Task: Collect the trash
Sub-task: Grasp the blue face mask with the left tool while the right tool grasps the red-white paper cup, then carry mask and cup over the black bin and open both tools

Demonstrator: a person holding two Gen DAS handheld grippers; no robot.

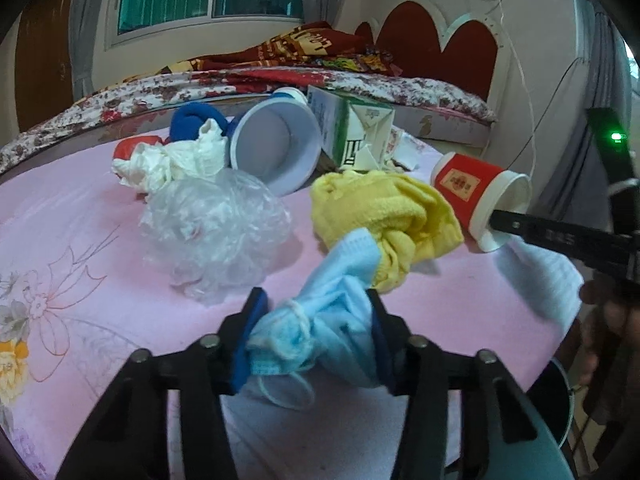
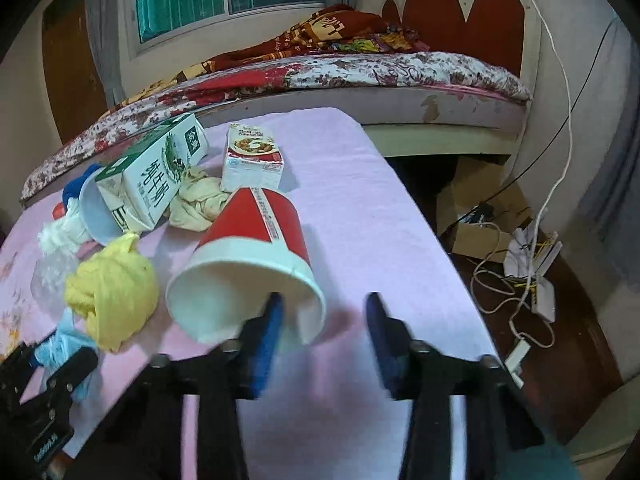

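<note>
A crumpled light-blue face mask (image 1: 320,332) lies at the near edge of the pink-covered table (image 1: 80,208), and my left gripper (image 1: 316,320) is shut on it, a blue pad pressing each side. A red paper cup (image 2: 252,240) lies on its side with its white mouth facing me. My right gripper (image 2: 324,320) is open astride the cup's rim, with the left finger inside the mouth and the right finger outside, clear of the wall. From the left wrist view, the red cup (image 1: 468,184) shows a dark finger (image 1: 520,228) reaching into it.
Beyond the mask lie a yellow cloth (image 1: 384,216), a clear plastic bag (image 1: 216,232), white tissue (image 1: 172,160), a white cup (image 1: 276,140), a milk carton (image 1: 352,132) and a small box (image 2: 252,156). A bed stands behind. Cables and a cardboard box (image 2: 500,216) litter the floor on the right.
</note>
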